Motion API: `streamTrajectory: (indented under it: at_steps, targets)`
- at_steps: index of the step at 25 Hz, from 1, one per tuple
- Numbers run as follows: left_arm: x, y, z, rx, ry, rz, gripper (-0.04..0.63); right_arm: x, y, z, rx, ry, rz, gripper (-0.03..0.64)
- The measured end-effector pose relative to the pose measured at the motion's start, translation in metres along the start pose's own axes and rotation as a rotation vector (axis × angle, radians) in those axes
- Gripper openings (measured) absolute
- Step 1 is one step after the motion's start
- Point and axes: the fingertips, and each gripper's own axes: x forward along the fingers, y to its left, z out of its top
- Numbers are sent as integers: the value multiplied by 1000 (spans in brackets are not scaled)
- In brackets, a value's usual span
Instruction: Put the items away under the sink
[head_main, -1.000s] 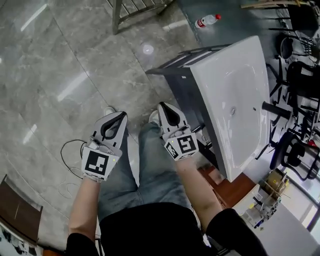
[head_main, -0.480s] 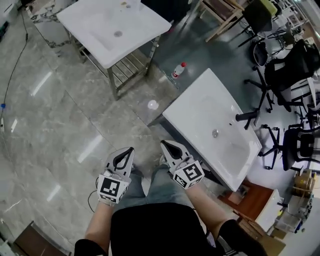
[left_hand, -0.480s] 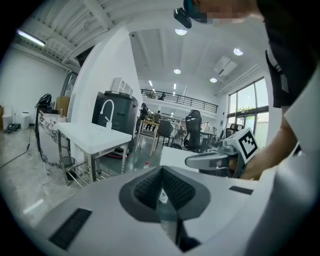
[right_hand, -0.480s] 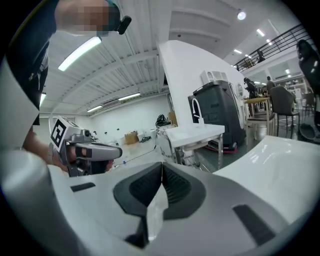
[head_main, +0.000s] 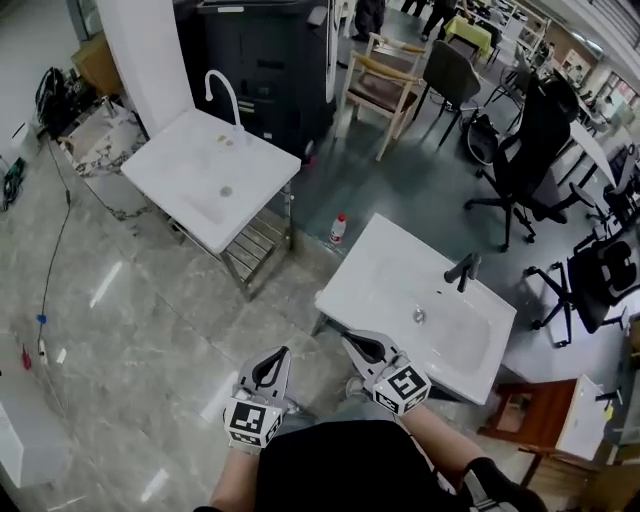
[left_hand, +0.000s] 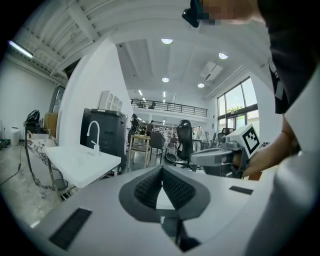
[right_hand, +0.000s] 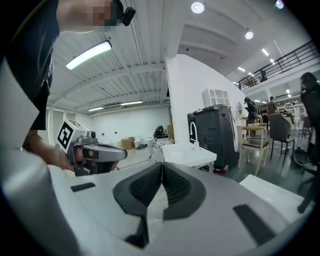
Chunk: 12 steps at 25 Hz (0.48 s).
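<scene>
I'm over a polished grey stone floor with pale veining, in an open workshop hall. A black cabinet, a wooden chair and black office chairs line the far side. Two white sinks stand on the floor. The near sink, a smooth rectangular basin with a black tap, sits just ahead of my right gripper. The far sink carries a white gooseneck tap and has a slatted metal shelf beneath it. The bottle, clear with a red cap, stands upright on the floor between the two sinks, just off the near sink's far corner. Compared with half a second ago my view has tipped up: the cabinet and more chairs have come in, and both grippers sit lower and smaller in the frame, side by side as before. The bottle has not moved. My left gripper and the right one both have their ribbed dark pads pressed together at the tips, with nothing between them.
</scene>
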Motion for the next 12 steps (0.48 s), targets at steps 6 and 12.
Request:
streamTrajectory:
  at_steps: [6, 12]
  targets:
    - [6, -22, 47, 16, -50, -16, 23, -34, -17, 39, -1, -33, -14, 32]
    - [14, -35, 69, 45, -73, -20, 23, -49, -30, 50, -6, -58, -41, 34]
